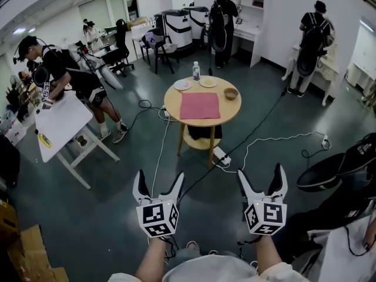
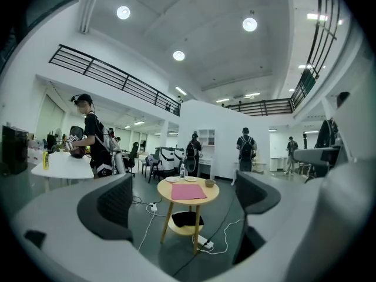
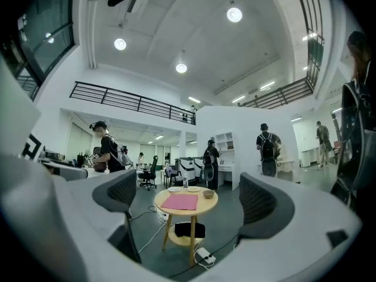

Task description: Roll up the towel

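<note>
**Holding both claws wide, well short of the table**

Your left gripper (image 1: 158,181) and right gripper (image 1: 261,177) both have their jaws spread wide, with nothing between them. The round table (image 1: 174,111) stands at your twelve o'clock, well apart from both. The pink towel (image 1: 200,106) lies flat and unrolled at its middle. From the towel, two plates (image 1: 183,84) sit at eleven and twelve o'clock, a bottle (image 1: 196,70) behind them, a bowl (image 1: 231,93) at two o'clock.

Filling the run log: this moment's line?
flat pink cloth towel: unrolled, on round wooden table | left gripper: open | right gripper: open
</note>
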A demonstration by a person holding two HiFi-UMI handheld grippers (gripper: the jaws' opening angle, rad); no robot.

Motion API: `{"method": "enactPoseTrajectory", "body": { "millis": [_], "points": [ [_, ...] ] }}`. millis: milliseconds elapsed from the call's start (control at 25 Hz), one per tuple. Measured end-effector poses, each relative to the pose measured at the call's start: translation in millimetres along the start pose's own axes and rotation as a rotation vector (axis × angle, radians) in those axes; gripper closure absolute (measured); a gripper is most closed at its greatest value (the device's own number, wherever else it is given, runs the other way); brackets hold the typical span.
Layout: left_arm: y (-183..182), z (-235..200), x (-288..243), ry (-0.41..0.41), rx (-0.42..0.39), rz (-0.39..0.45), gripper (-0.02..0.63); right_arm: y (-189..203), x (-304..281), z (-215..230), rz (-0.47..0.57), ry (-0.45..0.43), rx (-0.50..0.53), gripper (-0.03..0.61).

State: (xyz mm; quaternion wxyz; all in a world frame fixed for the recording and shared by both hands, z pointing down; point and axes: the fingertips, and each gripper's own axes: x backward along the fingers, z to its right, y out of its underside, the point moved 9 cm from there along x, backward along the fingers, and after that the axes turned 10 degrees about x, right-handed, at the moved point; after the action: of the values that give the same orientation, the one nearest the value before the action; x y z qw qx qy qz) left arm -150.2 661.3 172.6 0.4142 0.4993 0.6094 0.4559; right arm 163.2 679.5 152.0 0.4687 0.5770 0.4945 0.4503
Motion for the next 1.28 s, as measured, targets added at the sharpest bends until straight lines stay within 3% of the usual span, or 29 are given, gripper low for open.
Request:
{"method": "enactPoseTrajectory", "body": {
  "millis": [600,880,1280],
  "points": [
    [-5.3,-55.1,-31.4,0.024,0.002,-0.031,0.073,13.6,-24.4,-26.5,-0.082,0.075,-0.028,0.037],
    [10.2,-65.5,-55.8,0.040,0.013,-0.077,0.074,30.1,-31.5,-20.4,-0.152,0.124,-0.020,0.037],
    [13.8,-62.0,-128.0,0.022,0.024,-0.096,0.074,42.8,-102.5,1.7,-0.161,0.119,-0.046,0.046]
  ]
}}
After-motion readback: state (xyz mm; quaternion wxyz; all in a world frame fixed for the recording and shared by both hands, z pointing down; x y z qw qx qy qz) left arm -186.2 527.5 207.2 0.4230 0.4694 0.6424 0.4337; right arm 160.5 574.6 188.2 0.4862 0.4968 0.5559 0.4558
